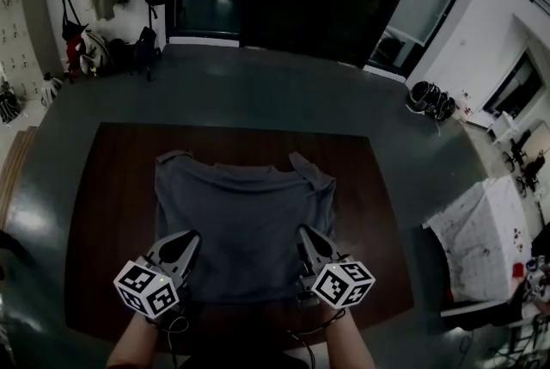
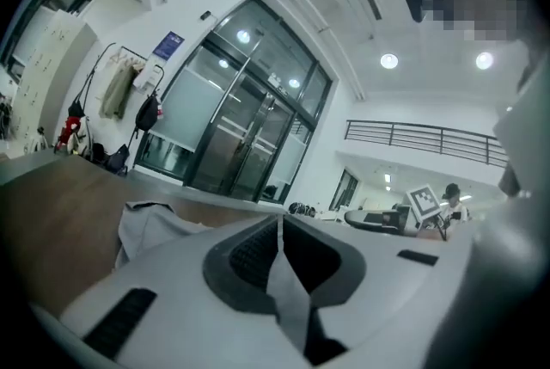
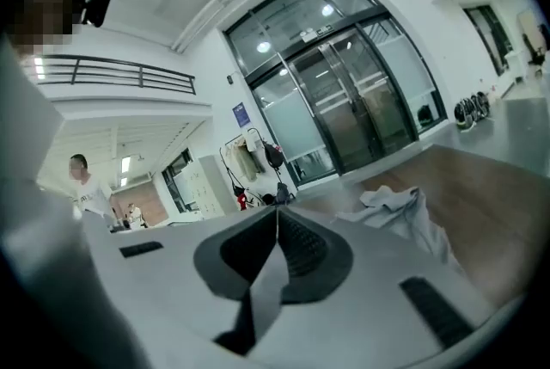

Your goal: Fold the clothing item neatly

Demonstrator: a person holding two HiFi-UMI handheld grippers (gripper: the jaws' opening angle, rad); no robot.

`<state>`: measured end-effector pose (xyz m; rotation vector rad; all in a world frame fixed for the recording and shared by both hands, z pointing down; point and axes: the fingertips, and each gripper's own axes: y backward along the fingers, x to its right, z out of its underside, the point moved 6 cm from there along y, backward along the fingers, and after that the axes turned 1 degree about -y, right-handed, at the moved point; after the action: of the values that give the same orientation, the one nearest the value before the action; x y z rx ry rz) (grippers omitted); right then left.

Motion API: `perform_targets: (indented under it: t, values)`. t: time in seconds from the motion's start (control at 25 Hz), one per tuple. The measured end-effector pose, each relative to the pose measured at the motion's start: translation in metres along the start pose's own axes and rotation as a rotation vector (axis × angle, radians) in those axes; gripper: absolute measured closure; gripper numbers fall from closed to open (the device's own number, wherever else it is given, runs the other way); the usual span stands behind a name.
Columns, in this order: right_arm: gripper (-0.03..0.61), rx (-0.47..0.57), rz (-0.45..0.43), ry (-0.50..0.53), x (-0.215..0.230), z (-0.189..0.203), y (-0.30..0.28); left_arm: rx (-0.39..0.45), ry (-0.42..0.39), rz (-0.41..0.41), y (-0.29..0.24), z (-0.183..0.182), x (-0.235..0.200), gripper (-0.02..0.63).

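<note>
- The table [image 1: 103,187] is the largest thing here, dark wood, and it gives us a flat bed to fold on.
- The shirt [image 1: 245,212] lies spread on the table, grey, with its collar end far from us and its hem toward us. We judge it is laid this way so the near edge can be carried over the far one.
- Our left gripper [image 1: 184,242] is clamped on the near left corner of the hem. Its own view shows a thin strip of grey cloth pinched between the pads.
- Our right gripper [image 1: 307,240] is clamped the same way on the near right corner, with cloth caught between its pads too. Gripping both corners at once should hold the hem straight and level during the fold.
- The sleeves [image 1: 314,174] sit rumpled at the far corners, untouched, and will likely need tucking in later.
</note>
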<state>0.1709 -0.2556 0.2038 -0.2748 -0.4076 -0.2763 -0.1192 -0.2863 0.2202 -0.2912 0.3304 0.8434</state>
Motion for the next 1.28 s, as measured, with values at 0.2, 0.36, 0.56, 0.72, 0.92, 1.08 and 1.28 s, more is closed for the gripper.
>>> perform_targets:
  t: [0.2, 0.36, 0.56, 0.72, 0.92, 1.08, 1.28]
  values:
    - [0.589, 0.053, -0.007, 0.056, -0.026, 0.008, 0.027, 0.022, -0.036, 0.016, 0.008, 0.006, 0.024, 0.604]
    - [0.589, 0.064, -0.011, 0.110, -0.032, 0.022, 0.052, 0.026, -0.095, -0.019, 0.027, 0.017, 0.054, 0.604]
    - [0.589, 0.056, -0.088, 0.128, -0.050, 0.037, 0.089, 0.033, -0.138, -0.078, 0.062, 0.037, 0.095, 0.604]
    - [0.590, 0.050, -0.138, 0.169, -0.056, 0.051, 0.142, 0.046, -0.126, -0.094, 0.084, 0.061, 0.146, 0.604]
    - [0.591, 0.061, -0.136, 0.208, -0.051, 0.064, 0.207, 0.056, -0.129, -0.074, 0.110, 0.091, 0.214, 0.604]
    - [0.591, 0.064, -0.141, 0.227, -0.048, 0.072, 0.261, 0.054, -0.142, -0.085, 0.130, 0.110, 0.263, 0.604]
    - [0.591, 0.014, -0.117, 0.244, -0.041, 0.094, 0.312, 0.043, -0.115, -0.088, 0.149, 0.135, 0.306, 0.604]
